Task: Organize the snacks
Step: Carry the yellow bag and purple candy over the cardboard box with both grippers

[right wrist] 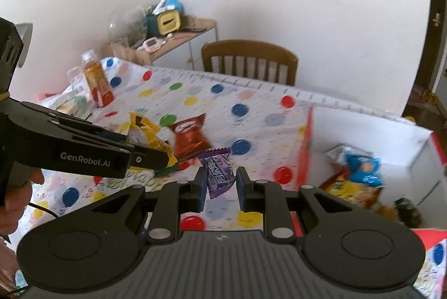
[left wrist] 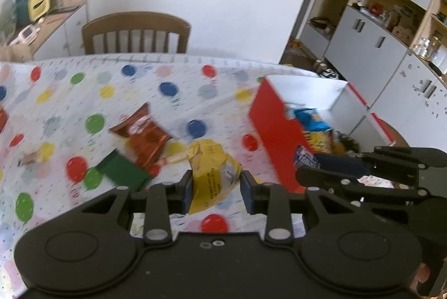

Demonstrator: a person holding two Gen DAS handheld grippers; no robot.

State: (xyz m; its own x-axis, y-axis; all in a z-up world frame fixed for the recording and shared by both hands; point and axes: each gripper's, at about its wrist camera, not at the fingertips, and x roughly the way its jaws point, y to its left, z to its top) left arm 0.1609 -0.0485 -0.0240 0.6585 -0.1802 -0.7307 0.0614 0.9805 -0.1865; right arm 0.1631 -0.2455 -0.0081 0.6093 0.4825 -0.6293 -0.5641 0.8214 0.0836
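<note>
My left gripper (left wrist: 217, 187) is shut on a yellow snack bag (left wrist: 213, 173) and holds it above the dotted tablecloth; the bag also shows in the right wrist view (right wrist: 145, 135). My right gripper (right wrist: 222, 187) has a purple candy packet (right wrist: 219, 172) between its fingers, its left pad touching the packet, with a gap at the right pad. The red-and-white box (right wrist: 306, 142) stands at the right and holds a blue bag (right wrist: 363, 166) and an orange-yellow bag (right wrist: 349, 188). A red-brown snack bag (left wrist: 142, 135) and a green packet (left wrist: 123, 170) lie on the cloth.
A drink bottle (right wrist: 96, 82) stands at the table's far left corner. A wooden chair (left wrist: 135, 32) is behind the table. A side shelf with clutter (right wrist: 167, 28) is against the wall. Grey cabinets (left wrist: 371, 28) stand to the right.
</note>
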